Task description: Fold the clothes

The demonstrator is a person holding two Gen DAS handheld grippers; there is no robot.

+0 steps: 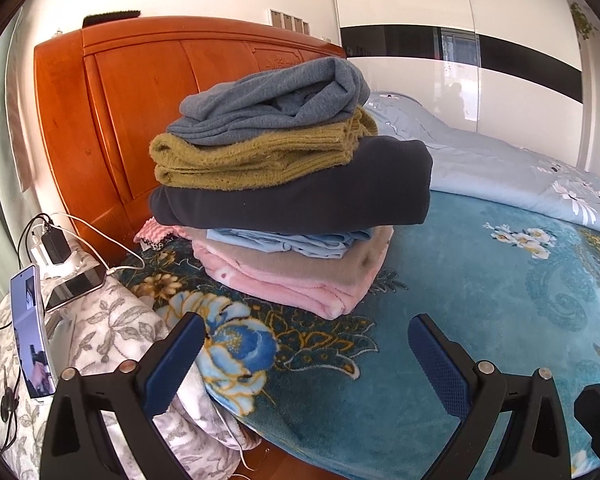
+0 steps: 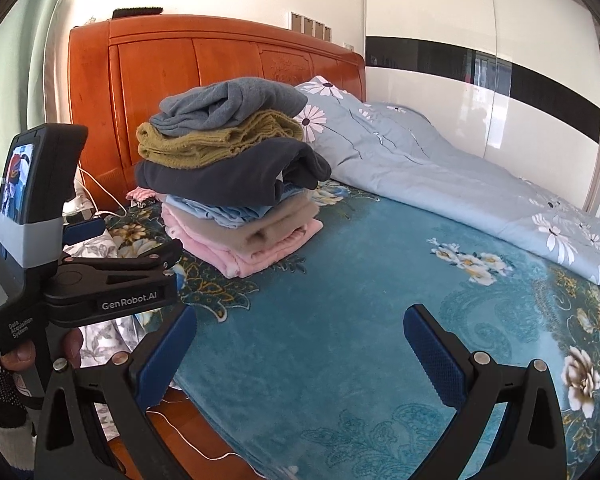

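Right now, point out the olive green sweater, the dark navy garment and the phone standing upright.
olive green sweater (image 1: 256,164), left wrist view, front fold.
dark navy garment (image 1: 292,204), left wrist view, front face.
phone (image 1: 31,332), left wrist view, screen.

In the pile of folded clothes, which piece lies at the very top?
The grey-blue garment lies on top, loosely bunched, directly on the olive knit; the dark navy piece and the rest lie below.

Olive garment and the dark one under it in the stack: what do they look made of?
The olive garment looks like a chunky knit, likely wool or acrylic: ribbed rows and a fuzzy edge show. The dark navy garment looks like matte fleece or brushed cotton, smooth with soft rounded folds. Fibre itself can't be confirmed.
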